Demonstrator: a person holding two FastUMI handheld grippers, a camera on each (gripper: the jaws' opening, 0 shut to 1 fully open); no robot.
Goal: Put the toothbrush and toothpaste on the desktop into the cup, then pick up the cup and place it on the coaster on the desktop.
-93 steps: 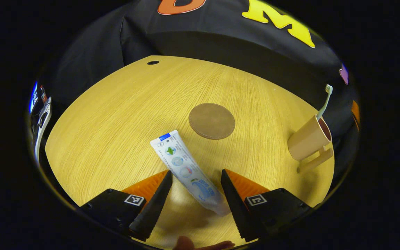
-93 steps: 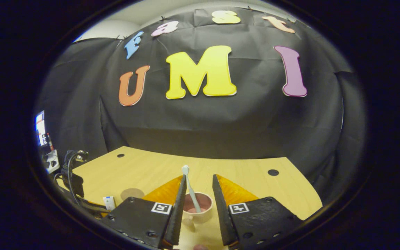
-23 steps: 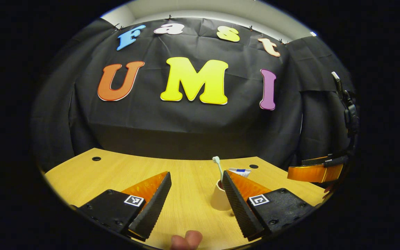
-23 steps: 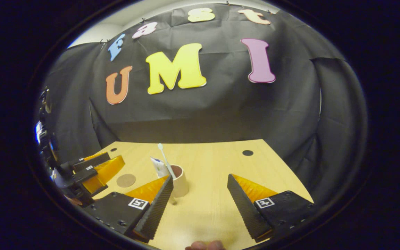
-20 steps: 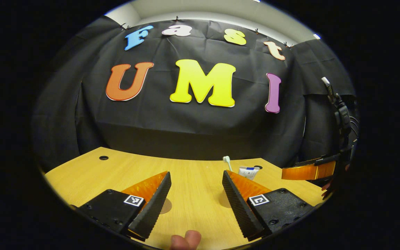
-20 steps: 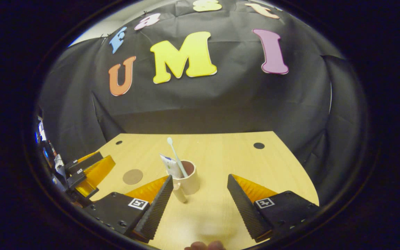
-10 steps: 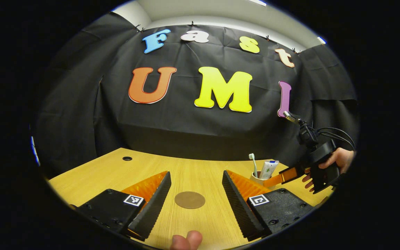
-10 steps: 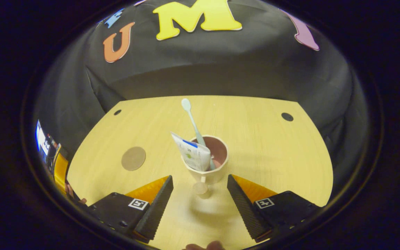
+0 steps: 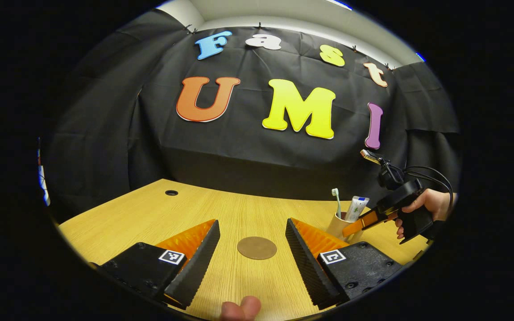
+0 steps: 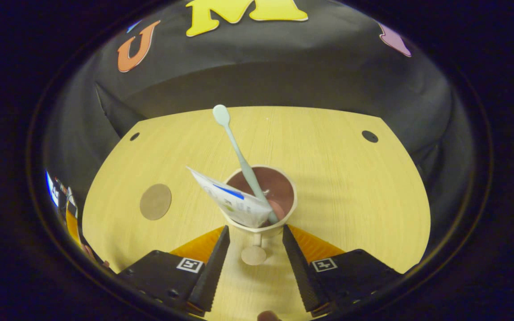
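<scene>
Upright on the desktop (image 10: 350, 187), well to the right of the coaster (image 10: 155, 201), the cup (image 10: 260, 198) is found. Toothbrush (image 10: 239, 156) and toothpaste (image 10: 230, 203) are held within it, both leaned leftward against the rim; loading is judged complete. Its handle (image 10: 253, 252) is straddled by the right gripper (image 10: 253, 249), fingers narrowly parted and not yet pressed on it, presumably positioned for the lift. The left gripper (image 9: 252, 243), fingers apart and empty, is kept on the coaster's near side, the coaster seen between its fingers, leaving the landing spot free.

Both hand-held grippers — left (image 9: 250, 243), right (image 10: 254, 245) — spread apart.
</scene>
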